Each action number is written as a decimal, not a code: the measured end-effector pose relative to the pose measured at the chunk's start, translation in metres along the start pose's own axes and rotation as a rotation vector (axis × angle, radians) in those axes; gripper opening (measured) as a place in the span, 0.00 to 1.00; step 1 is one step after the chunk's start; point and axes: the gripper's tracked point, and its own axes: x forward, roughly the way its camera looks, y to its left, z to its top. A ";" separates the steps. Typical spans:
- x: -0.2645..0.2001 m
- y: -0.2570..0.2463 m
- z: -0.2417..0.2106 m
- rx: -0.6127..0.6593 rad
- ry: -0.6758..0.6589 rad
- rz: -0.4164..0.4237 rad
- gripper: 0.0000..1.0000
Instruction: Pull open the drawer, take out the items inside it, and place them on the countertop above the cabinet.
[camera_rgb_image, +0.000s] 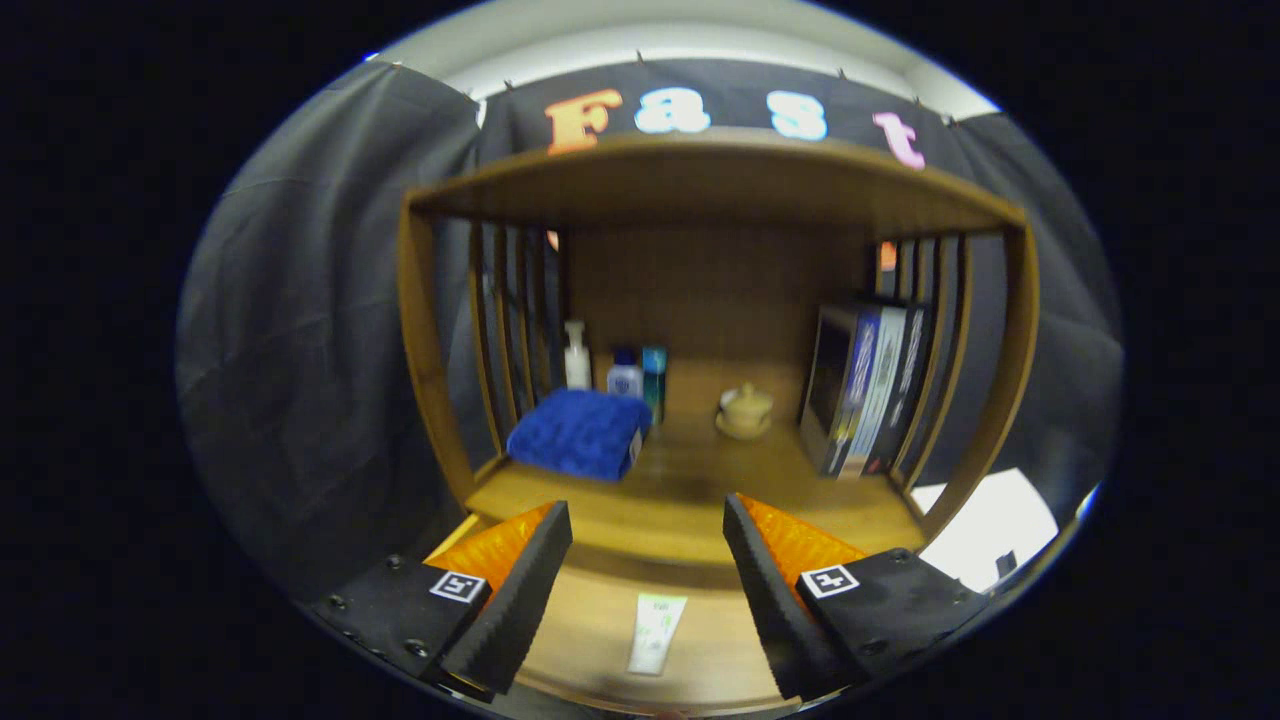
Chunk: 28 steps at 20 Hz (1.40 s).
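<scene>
The gripper is wide open, its two fingers well apart and holding nothing. Between the fingers and below them lies the open drawer, a wooden tray with a plain floor. A small pale tube lies flat on that floor, lengthwise between the fingers, touching neither. Just ahead of the fingertips runs the front edge of the wooden countertop, the floor of an open cabinet with a flat top board, slatted sides and a solid wooden back. On the countertop, to the left, rests a folded blue towel. Behind it stand a white pump bottle, a small blue-capped bottle and a teal box, close together near the back panel. A small cream lidded pot sits on a saucer near the middle. A row of books stands upright against the right slats. Black cloth hangs around the cabinet, with a pale ceiling strip above
</scene>
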 end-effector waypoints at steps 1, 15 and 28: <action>0.018 -0.003 -0.024 0.017 0.090 -0.007 0.99; 0.087 0.001 -0.208 0.078 0.713 -0.062 0.91; 0.086 -0.005 -0.199 0.130 0.731 -0.061 0.48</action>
